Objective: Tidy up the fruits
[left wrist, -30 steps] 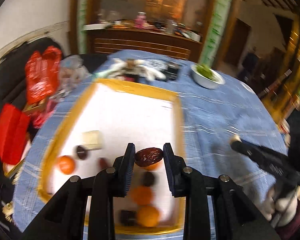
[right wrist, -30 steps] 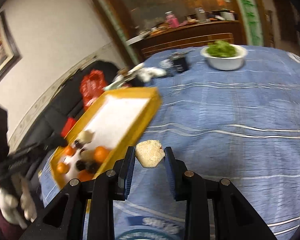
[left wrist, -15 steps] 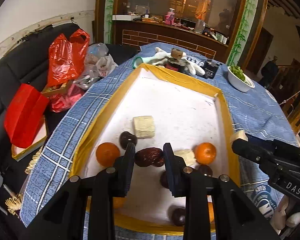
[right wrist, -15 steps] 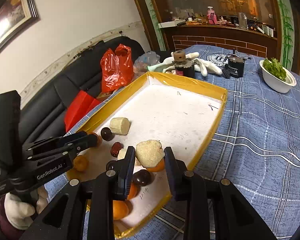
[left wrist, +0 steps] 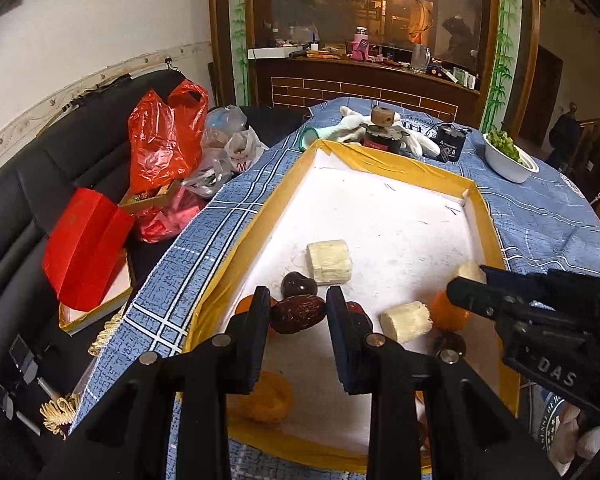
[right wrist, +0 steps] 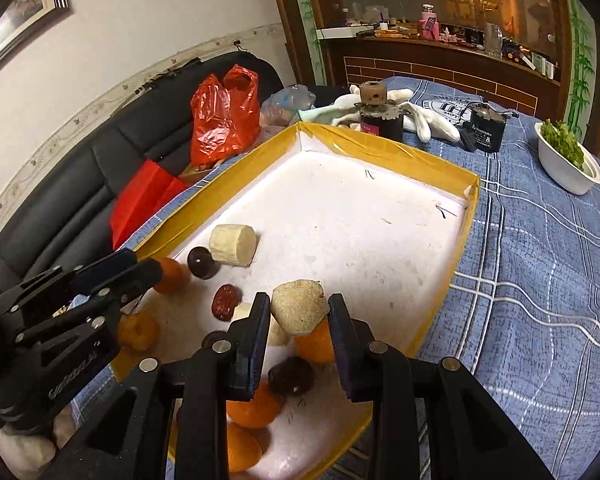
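We have swung both loads in over the yellow-rimmed white tray [left wrist: 476,208]: our left hand-held gripper [left wrist: 298,314] pinches a wrinkled dark-red date [left wrist: 298,313], our right hand-held gripper [right wrist: 299,314] clamps a pale fibrous cut chunk [right wrist: 299,310]. Both seem ready for placing among the fruit.

right gripper [left wrist: 540,364]: "DAS" (partial) | white bag [left wrist: 242,152]: "M"

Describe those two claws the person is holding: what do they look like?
Both are matte black plastic with silver bolt heads. The left claw and right claw each end in two flat fingers with ribbed dark pads. White lettering marks their bodies: "DAS" on one, "GenRobot" on the other. The hands wear white gloves.
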